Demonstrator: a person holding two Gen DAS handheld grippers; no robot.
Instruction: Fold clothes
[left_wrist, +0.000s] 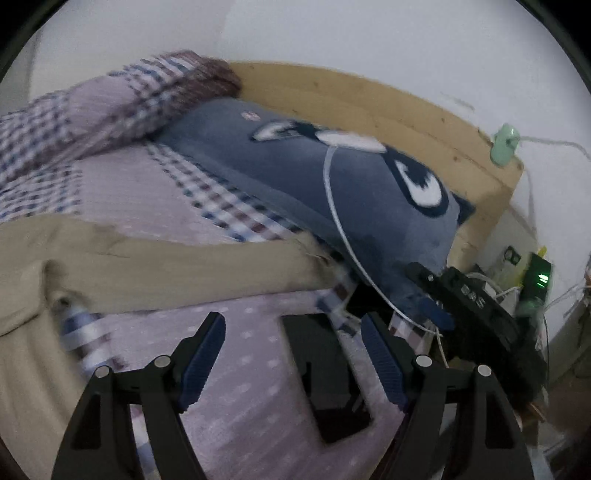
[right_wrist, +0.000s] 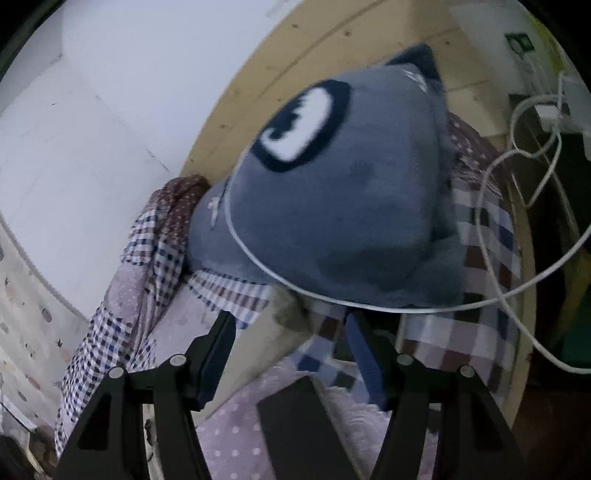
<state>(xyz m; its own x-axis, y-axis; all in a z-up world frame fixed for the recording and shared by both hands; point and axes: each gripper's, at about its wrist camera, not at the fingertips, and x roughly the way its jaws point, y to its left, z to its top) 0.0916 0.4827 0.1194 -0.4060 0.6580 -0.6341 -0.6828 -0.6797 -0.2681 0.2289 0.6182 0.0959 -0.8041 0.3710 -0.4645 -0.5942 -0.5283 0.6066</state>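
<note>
- Left gripper (left_wrist: 293, 354): jaws spread wide, nothing between them. It hangs over the pink sheet (left_wrist: 236, 369), with the garment (left_wrist: 147, 266) just ahead and to its left.
- Right gripper (right_wrist: 291, 354): jaws apart, no grip. A beige corner of the garment (right_wrist: 258, 339) lies on the bed between them, close to the left pad; contact cannot be confirmed.
- Garment location: a beige cloth spread across the bed in the left view, one long edge running toward the pillow (left_wrist: 332, 177); its end reaches near the right gripper.
- Risk, snagged cable: a white cable (right_wrist: 491, 236) loops over the pillow and off the bed edge, just beyond the right jaws. A forward reach could probably hook it and drag the pillow or whatever hangs on the cable.
- Risk, wrong layer: the checked quilt (right_wrist: 147, 258) and sheet lie directly under the garment. Closing too deep would likely pinch bedding with the cloth.
- Risk, one-sided grab: with only the right jaws near a corner, closing now could lift the cloth skewed and give a crooked fold.
- Risk, poor aim: both views are blurred, so the edge position is uncertain.
</note>
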